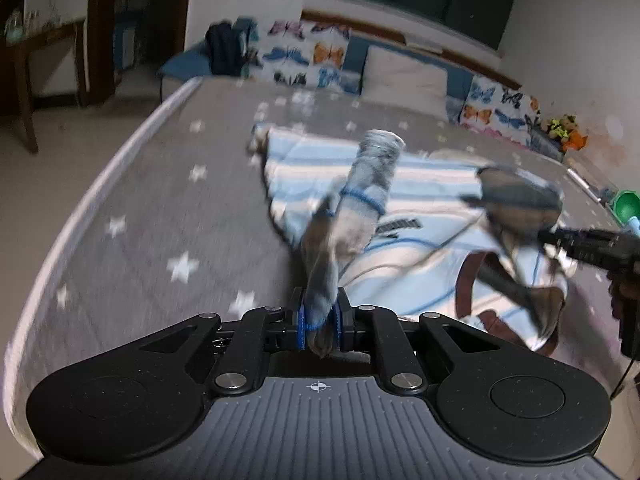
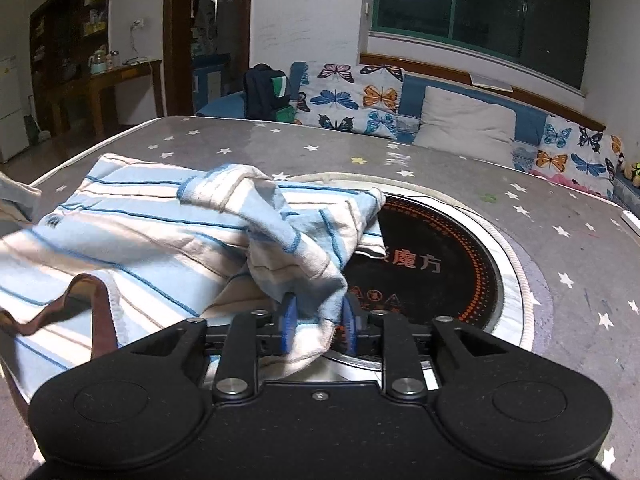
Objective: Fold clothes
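A light blue and white striped shirt (image 1: 404,216) with a brown collar (image 1: 468,280) lies on the grey star-patterned table cover (image 1: 160,208). My left gripper (image 1: 320,320) is shut on one sleeve (image 1: 360,196), which is lifted and blurred. My right gripper (image 2: 318,320) is shut on the other sleeve (image 2: 280,224) and holds it bunched above the shirt body (image 2: 140,224). The right gripper also shows in the left wrist view (image 1: 560,240), at the right. The brown collar (image 2: 96,304) lies at lower left in the right wrist view.
A round black cooktop (image 2: 432,272) is set in the table under the shirt's right edge. Butterfly-print cushions (image 2: 352,96), a plain pillow (image 2: 464,124) and a dark backpack (image 2: 264,92) line the bench behind. A green object (image 1: 626,206) sits at the far right.
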